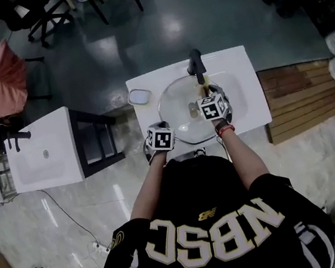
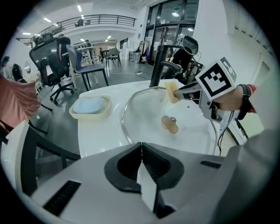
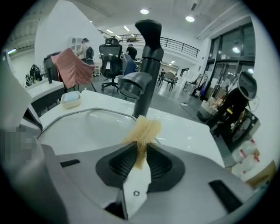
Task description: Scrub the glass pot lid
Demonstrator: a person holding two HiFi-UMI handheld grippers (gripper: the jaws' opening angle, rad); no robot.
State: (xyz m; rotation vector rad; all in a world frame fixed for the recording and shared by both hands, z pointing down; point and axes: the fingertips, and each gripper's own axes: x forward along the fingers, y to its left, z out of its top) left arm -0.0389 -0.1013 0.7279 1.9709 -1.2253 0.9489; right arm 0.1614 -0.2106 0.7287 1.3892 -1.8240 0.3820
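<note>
Firmly, left gripper (image 2: 140, 145) nips glass pot lid (image 2: 146, 111) by its rim; right gripper (image 3: 141, 148) clamps sponge (image 3: 145, 129).

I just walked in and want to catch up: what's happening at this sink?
A person at a white sink is working on a glass lid with two handheld grippers. The left gripper has its jaws shut on the lid's near rim, holding it over the basin. The right gripper pinches a yellow sponge in its jaws and has it at the lid's far edge, by the black faucet. A soap dish sits at the sink's left edge.
</note>
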